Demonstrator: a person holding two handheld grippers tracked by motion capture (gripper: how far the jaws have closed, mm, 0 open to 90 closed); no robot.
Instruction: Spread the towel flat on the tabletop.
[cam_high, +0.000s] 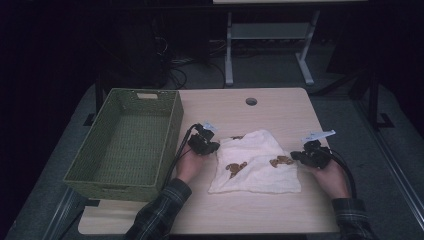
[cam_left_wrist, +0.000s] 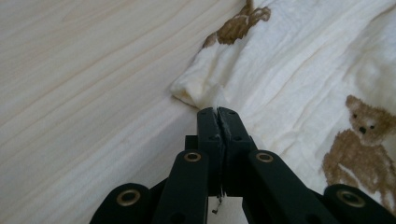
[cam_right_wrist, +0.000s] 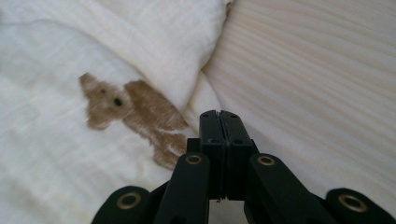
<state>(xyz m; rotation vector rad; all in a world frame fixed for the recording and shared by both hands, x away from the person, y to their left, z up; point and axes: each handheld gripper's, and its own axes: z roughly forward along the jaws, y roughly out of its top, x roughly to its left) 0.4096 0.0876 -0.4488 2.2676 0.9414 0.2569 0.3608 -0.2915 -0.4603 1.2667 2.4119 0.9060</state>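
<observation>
High view: bear-print cloth (cam_high: 256, 162) mid-bench (cam_high: 280, 112), green wicker basket (cam_high: 127, 140) at 9 o'clock, nothing blocking. Left gripper view: left gripper (cam_left_wrist: 218, 111) jaws closed, pinching cloth edge. Right gripper view: right gripper (cam_right_wrist: 220, 113) jaws closed on cloth fold.

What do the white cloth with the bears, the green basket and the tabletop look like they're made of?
Cloth: soft woven fabric, probably cotton gauze, matte; fine crinkled ribs and limp folds, brown bears printed on it.
Basket: woven fibre or plastic strands, matte green; a regular weave shows on walls and floor, which one I can't tell.
Tabletop: pale wood or wood-look laminate, smooth; streaky grain lines.
</observation>
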